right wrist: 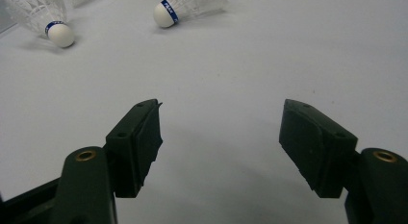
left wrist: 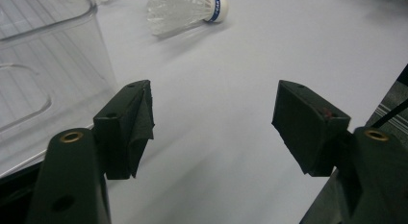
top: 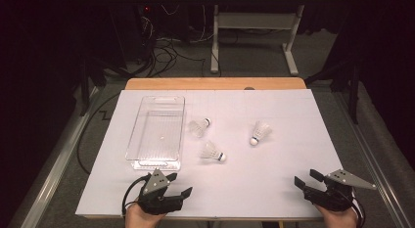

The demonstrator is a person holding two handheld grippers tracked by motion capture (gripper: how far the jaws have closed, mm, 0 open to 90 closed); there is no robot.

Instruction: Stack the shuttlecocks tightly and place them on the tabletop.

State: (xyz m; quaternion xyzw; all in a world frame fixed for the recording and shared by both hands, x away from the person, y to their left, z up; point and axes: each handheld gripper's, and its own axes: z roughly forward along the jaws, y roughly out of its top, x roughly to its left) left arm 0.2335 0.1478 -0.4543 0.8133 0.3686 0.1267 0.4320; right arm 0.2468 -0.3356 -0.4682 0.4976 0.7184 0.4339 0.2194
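1. We see the left gripper (top: 177, 185) at the lower left of the high view, its jaws spread wide with nothing between them, just below the near short end of the clear plastic bin (top: 142, 121).
2. The right gripper (top: 307, 178) sits at the lower right of that view, likewise released and empty, near the front edge of the white table surface (top: 274, 189).
3. Three shuttlecocks lie on their sides in the middle of the frame: the near shuttlecock (top: 212, 152) just right of the bin, the upper shuttlecock (top: 199, 126) close to the bin's right wall, and the right shuttlecock (top: 260, 132) apart from both.
4. In the left gripper view we find the bin's corner at the upper left, close to the left jaw, and the near shuttlecock at the top centre, with bare white surface between it and the jaws.
5. In the right gripper view two shuttlecocks lie along the top edge, cork ends toward the camera; open surface fills the frame below them.
6. Between the two grippers the front strip of the table is bare, and the right half holds one shuttlecock.
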